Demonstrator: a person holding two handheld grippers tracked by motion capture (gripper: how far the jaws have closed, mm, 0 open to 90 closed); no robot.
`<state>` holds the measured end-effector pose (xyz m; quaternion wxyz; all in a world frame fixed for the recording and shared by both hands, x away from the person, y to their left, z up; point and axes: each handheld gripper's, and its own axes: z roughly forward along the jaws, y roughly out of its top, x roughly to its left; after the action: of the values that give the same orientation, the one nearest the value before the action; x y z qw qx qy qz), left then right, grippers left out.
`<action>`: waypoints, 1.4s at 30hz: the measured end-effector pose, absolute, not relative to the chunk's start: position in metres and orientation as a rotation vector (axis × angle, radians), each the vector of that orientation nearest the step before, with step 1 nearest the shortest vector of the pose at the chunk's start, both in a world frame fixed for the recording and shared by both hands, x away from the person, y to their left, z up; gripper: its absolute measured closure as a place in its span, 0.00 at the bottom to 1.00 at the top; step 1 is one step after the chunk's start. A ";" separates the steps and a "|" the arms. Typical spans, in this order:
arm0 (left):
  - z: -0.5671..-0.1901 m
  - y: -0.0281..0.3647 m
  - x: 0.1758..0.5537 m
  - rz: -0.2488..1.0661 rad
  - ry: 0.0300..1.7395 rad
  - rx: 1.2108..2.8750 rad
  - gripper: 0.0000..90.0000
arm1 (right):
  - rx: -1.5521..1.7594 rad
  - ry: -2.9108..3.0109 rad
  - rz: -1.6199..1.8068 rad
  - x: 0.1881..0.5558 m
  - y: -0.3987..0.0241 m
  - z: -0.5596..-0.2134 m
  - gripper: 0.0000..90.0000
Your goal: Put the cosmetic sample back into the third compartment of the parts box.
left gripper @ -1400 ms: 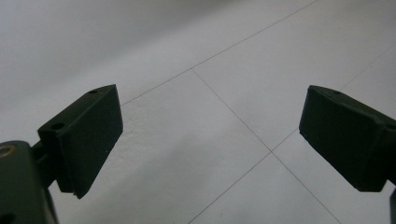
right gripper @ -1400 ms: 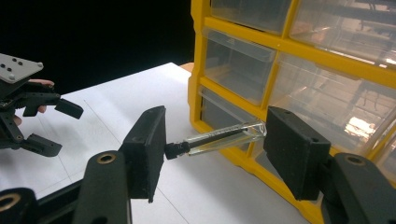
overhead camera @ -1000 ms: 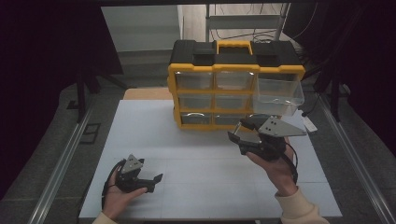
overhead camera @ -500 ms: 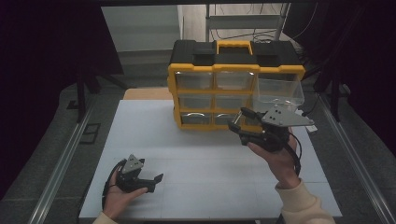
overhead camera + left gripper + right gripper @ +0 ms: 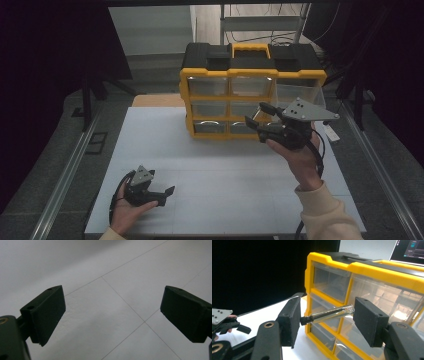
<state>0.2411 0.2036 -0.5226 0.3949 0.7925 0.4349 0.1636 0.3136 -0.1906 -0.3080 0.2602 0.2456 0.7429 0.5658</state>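
Right claw [image 5: 327, 315] pinches a clear tube [image 5: 327, 314] crosswise, endwise between its pads, before the drawer cabinet [image 5: 372, 290].

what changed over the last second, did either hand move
The right gripper rose and moved in toward the yellow drawer cabinet, and now sits in front of its middle drawers. Its fingers are still shut endwise on the glass tube. The left gripper stayed low on the white table, open with nothing in it. The pulled-out top right drawer is unchanged.
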 end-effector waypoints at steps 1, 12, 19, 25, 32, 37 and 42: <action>-0.523 0.204 0.241 0.415 1.103 2.010 0.07 | 0.668 2.008 1.535 0.315 -0.191 -0.306 0.45; -0.523 0.203 0.242 0.414 1.101 2.014 0.08 | 0.678 1.965 1.533 0.319 -0.200 -0.289 0.45; -0.523 0.203 0.242 0.413 1.100 2.014 0.08 | 0.711 1.915 1.504 0.326 -0.211 -0.277 0.45; -0.523 0.203 0.242 0.412 1.103 2.013 0.08 | 0.758 1.881 1.470 0.333 -0.225 -0.273 0.45; -0.524 0.202 0.242 0.410 1.103 2.018 0.08 | 0.822 1.851 1.406 0.343 -0.239 -0.272 0.45; -0.524 0.202 0.242 0.409 1.103 2.017 0.08 | 0.878 1.830 1.377 0.351 -0.247 -0.275 0.45; -0.524 0.202 0.242 0.409 1.102 2.018 0.08 | 0.898 1.821 1.373 0.354 -0.254 -0.275 0.45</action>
<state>0.2424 0.2022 -0.5239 0.3922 0.7950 0.4339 0.1610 0.3538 -0.2541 -0.2745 0.3385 0.3447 0.6991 0.5272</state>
